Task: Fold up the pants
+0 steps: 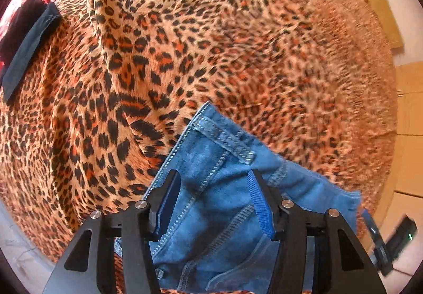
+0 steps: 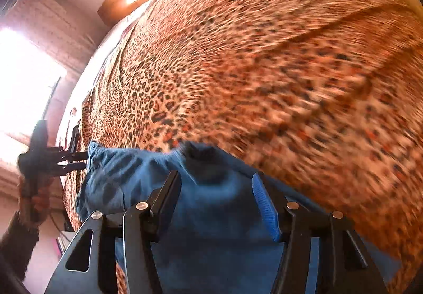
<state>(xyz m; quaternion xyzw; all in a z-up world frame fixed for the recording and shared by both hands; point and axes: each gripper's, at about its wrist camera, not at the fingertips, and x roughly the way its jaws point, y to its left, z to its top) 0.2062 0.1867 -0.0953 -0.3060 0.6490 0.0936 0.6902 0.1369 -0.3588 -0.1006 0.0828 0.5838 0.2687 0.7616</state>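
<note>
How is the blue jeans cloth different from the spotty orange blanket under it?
The jeans are plain blue denim with pale stitched seams; the blanket is orange with black leopard spots. The jeans are small and bunched between the left gripper fingers, with the right gripper over them too; the blanket spreads wide across nearly the whole view. Both are soft, wrinkled cloth.

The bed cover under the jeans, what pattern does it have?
Leopard print, orange with black spots, on the bed cover; clearest in the left wrist view.
</note>
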